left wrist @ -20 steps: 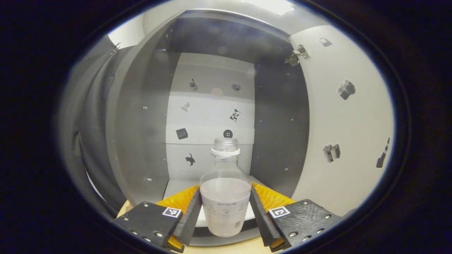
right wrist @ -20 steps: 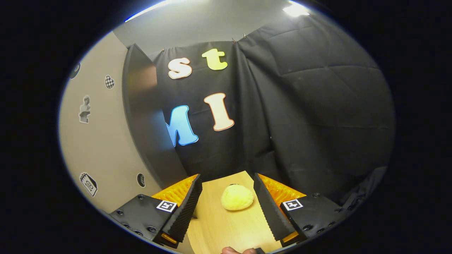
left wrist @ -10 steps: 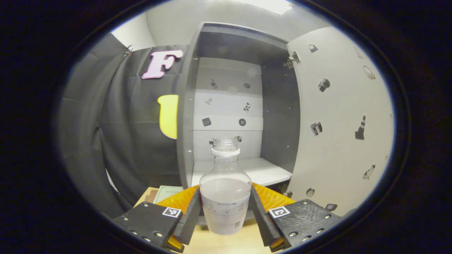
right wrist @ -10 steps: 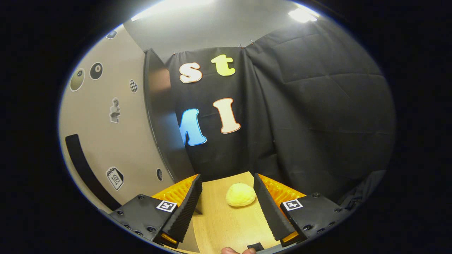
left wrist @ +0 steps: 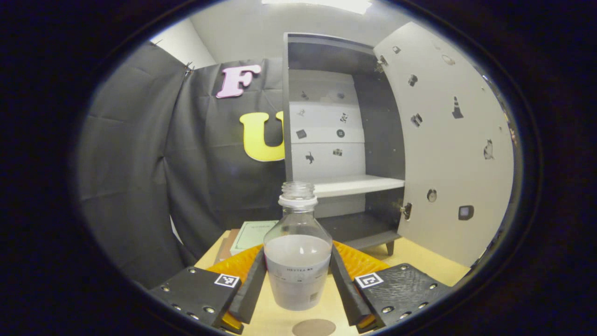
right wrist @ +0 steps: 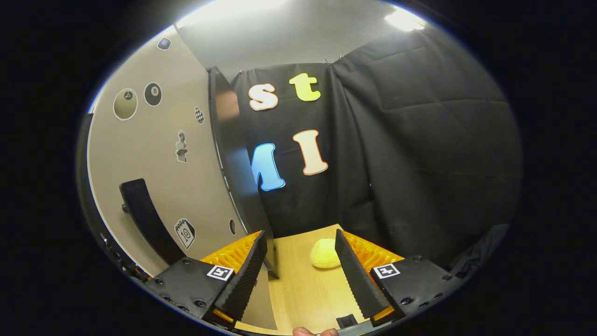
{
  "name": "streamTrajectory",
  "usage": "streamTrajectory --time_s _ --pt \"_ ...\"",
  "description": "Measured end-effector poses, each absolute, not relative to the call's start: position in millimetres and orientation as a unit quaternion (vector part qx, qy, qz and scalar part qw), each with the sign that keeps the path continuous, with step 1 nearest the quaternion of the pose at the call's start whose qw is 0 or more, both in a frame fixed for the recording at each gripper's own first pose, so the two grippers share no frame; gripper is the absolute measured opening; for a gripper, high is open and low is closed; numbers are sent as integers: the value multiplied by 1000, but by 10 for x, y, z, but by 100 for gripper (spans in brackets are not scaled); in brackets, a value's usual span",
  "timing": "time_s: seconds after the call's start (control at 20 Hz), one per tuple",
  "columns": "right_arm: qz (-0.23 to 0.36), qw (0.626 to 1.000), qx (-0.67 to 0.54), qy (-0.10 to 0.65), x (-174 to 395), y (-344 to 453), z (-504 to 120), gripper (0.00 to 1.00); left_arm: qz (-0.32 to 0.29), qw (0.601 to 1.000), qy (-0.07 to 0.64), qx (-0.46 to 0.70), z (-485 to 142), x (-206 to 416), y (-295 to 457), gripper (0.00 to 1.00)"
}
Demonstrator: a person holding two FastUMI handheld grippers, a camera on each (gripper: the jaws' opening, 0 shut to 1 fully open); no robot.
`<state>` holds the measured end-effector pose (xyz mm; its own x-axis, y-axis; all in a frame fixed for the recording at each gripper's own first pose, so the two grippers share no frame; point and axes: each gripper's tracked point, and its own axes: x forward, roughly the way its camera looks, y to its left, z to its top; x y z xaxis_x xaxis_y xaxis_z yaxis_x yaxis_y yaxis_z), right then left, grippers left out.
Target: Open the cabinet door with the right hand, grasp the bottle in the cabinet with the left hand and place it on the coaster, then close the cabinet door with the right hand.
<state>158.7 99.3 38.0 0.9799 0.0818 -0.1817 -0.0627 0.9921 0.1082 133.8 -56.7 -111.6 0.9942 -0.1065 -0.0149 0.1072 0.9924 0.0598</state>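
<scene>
A pale wooden desk (left wrist: 419,261) fills the bottom of the left gripper view, closed in by black cloth walls (left wrist: 140,177) under a grey ceiling. Toward the back of it stands a dark cabinet (left wrist: 333,135) with a white back panel dotted with small stickers and a white shelf (left wrist: 357,185) across its middle; its door (left wrist: 454,154) (pale, stickered too) is swung wide open to the right. A greenish booklet (left wrist: 252,233) lies flat on the desk beside the cabinet's left side.

The bottle (left wrist: 297,247) is clear, uncapped, with a white ring below its threaded neck and cloudy pale liquid up to its shoulder, a label band on the body. It is upright, out of the cabinet, gripped between both fingers of the left tool (left wrist: 297,284), which press on its sides. Directly below it at the picture's edge lies a round brown coaster (left wrist: 314,327); whether the bottle touches the desk cannot be told.

In the right gripper view the right tool (right wrist: 301,275) stands wide, holding nothing, near the door's outer face with its black handle (right wrist: 144,214). A yellow fuzzy lump (right wrist: 324,254) rests on the desk beyond its fingers.
</scene>
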Motion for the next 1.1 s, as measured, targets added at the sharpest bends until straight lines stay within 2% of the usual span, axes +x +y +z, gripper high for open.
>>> streamTrajectory --time_s 0.15,0.3,0.65,0.95,1.1 --pt "51 991 35 116 1552 1072 372 93 -52 999 4 18 -1485 1246 -580 75" --pt "47 993 13 104 1557 1047 515 93 -56 998 5 24 -1818 1214 -690 75" --pt "36 989 64 131 1550 1029 385 93 -40 998 26 28 -2552 1124 -726 73" --pt "20 987 80 139 1512 941 369 93 -48 998 31 25 -2850 1080 -782 77" --pt "12 987 76 138 1503 894 378 93 -47 998 29 20 -2918 1063 -736 73"
